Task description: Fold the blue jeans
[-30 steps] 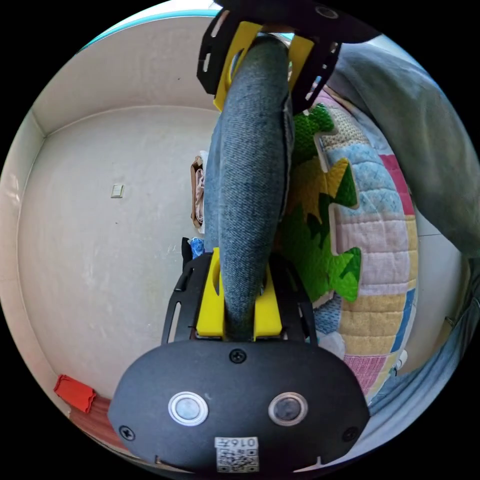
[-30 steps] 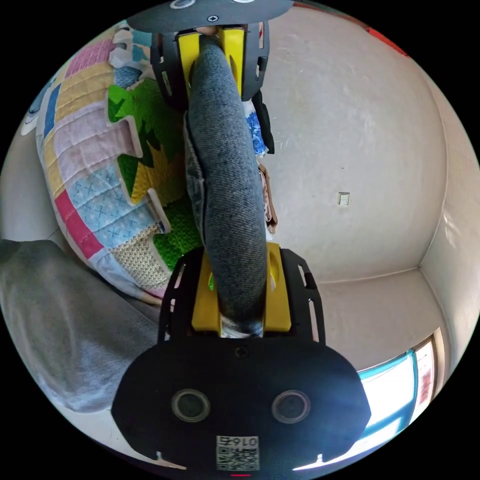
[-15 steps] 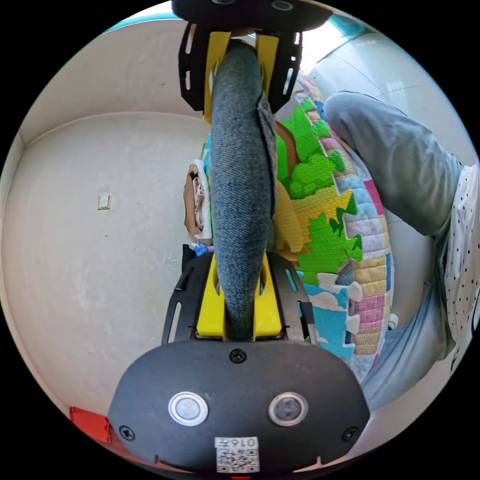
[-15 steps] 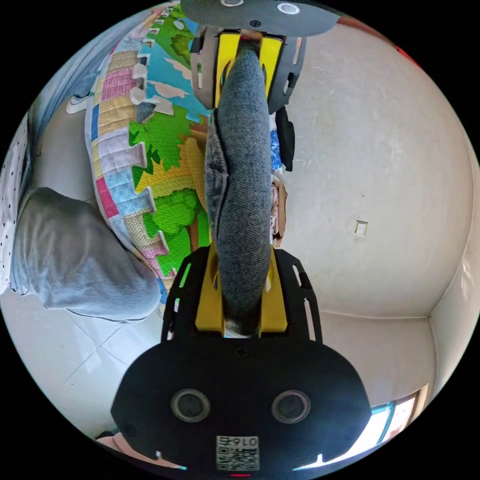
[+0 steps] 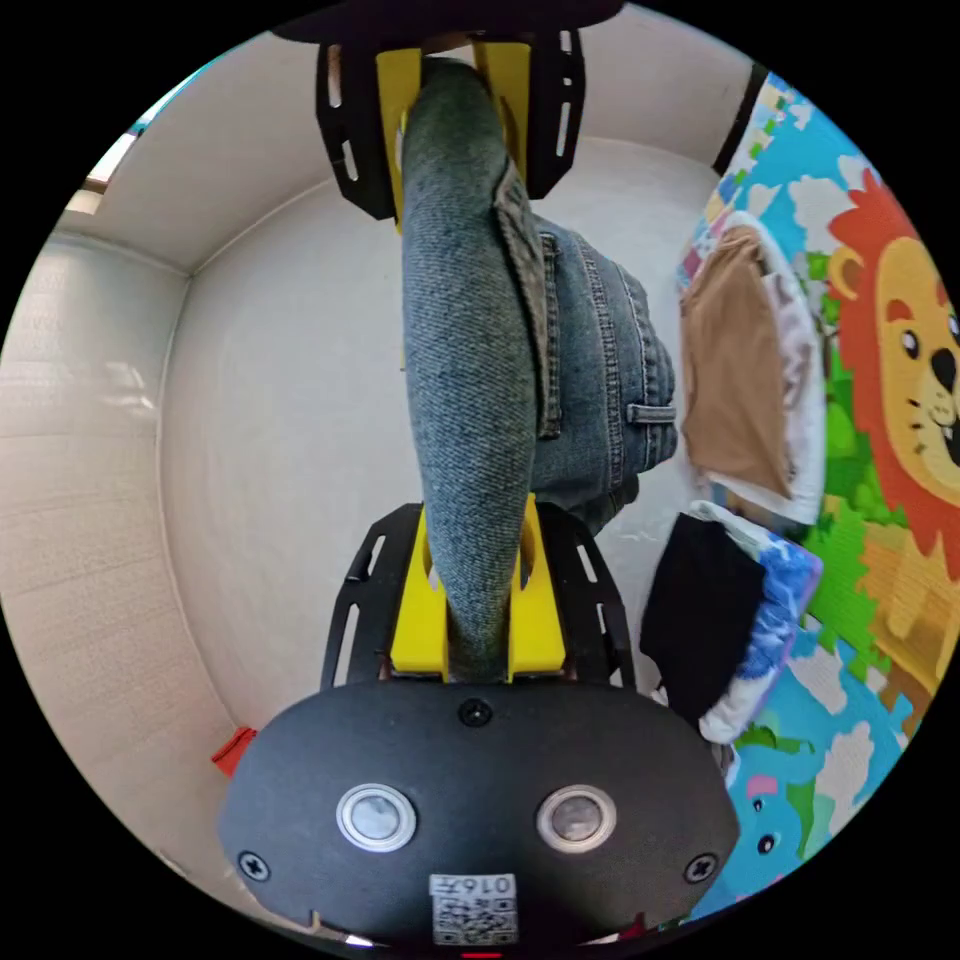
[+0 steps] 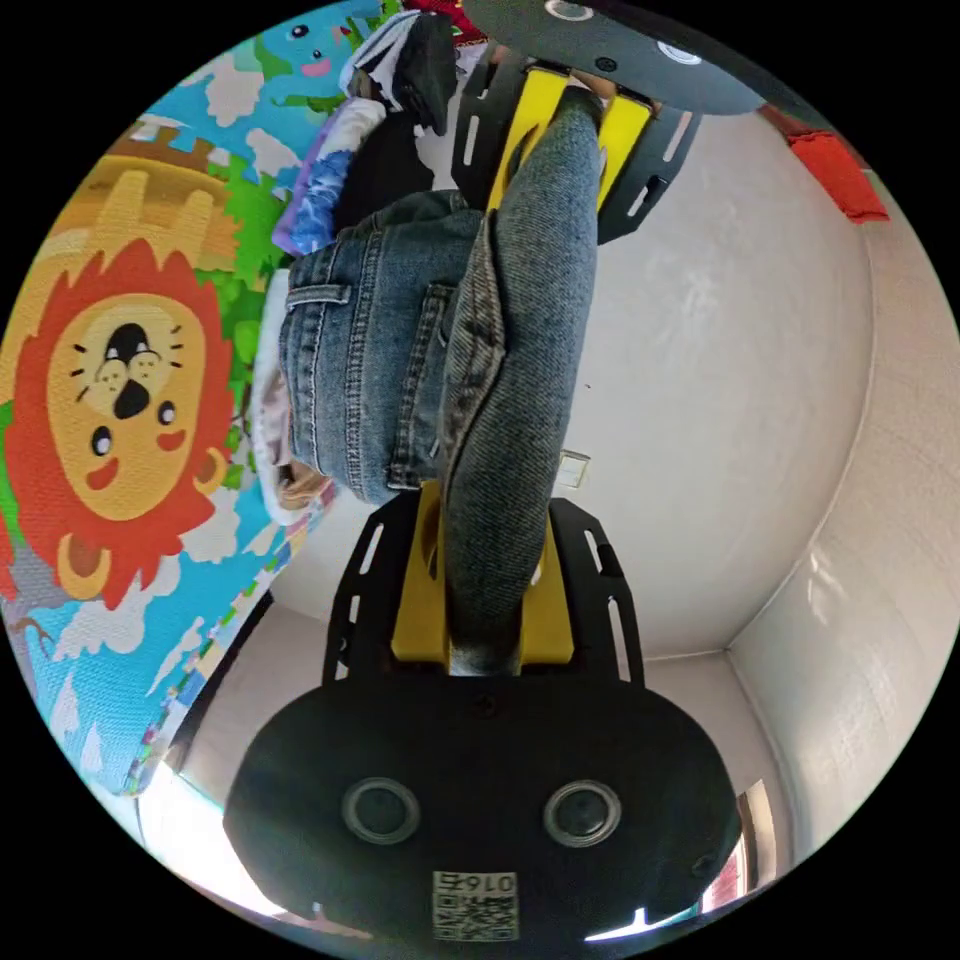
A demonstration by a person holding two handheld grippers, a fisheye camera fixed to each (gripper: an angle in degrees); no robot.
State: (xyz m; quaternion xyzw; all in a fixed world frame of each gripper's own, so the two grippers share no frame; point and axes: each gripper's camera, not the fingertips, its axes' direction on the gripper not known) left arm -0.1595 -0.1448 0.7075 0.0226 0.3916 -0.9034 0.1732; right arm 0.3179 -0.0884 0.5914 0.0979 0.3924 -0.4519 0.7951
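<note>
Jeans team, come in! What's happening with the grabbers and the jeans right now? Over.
Left gripper and right gripper both clamped on the blue jeans, stretched between them. Folded clothes pile beside, not blocking. Over.

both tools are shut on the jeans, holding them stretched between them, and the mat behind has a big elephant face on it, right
Not quite. The face on the play mat is a lion, not an elephant; the right gripper view shows its orange mane plainly. The rest holds: the left tool and the right tool are each shut on the blue jeans, which stretch between them.
</note>
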